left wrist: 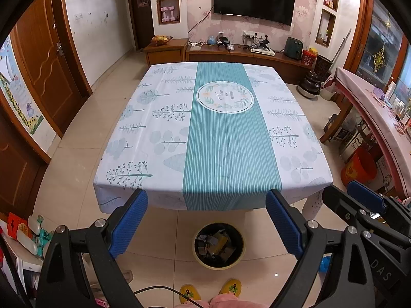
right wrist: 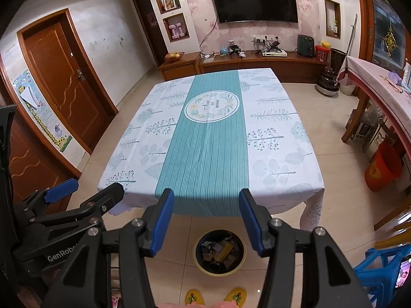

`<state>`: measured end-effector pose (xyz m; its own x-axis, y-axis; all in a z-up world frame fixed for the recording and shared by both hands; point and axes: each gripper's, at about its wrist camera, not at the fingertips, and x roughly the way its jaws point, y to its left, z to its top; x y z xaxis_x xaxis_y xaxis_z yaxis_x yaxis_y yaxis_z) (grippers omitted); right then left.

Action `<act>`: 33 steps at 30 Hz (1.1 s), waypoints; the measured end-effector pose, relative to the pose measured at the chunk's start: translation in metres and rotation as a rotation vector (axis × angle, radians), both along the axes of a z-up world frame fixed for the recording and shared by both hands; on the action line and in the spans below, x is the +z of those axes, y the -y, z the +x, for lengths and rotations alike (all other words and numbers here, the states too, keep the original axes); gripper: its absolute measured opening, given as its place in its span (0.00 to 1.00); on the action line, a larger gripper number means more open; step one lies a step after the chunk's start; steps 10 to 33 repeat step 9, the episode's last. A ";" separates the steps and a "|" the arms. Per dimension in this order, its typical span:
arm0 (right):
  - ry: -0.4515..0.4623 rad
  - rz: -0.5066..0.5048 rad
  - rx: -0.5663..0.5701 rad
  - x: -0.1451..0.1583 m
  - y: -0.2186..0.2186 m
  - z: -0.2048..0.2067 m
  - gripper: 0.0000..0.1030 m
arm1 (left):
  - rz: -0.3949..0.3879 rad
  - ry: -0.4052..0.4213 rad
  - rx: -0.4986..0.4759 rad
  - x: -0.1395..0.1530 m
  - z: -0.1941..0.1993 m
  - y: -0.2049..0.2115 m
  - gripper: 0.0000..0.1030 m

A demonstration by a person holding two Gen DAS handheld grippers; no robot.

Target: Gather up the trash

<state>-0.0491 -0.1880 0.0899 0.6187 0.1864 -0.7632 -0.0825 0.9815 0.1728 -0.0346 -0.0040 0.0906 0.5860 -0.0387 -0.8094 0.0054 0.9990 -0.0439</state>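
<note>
Hovering side by side above the bin [left wrist: 218, 246], the left gripper [left wrist: 205, 220] gapes wide and the right gripper [right wrist: 205, 220] stands half open, both empty. Trash lies in the bin; the tablecloth [left wrist: 213, 138] shows none, so collecting looks finished. Next call: find any leftover litter.

Matt printed cloth [left wrist: 154, 128] covers the table above glossy floor tiles [left wrist: 77, 154].
</note>
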 end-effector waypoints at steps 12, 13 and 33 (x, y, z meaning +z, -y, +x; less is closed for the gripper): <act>-0.015 0.000 0.008 -0.006 0.000 -0.002 0.51 | -0.001 -0.004 -0.003 -0.004 -0.004 -0.004 0.89; -0.015 0.000 0.008 -0.006 0.000 -0.002 0.51 | -0.001 -0.004 -0.003 -0.004 -0.004 -0.004 0.89; -0.015 0.000 0.008 -0.006 0.000 -0.002 0.51 | -0.001 -0.004 -0.003 -0.004 -0.004 -0.004 0.89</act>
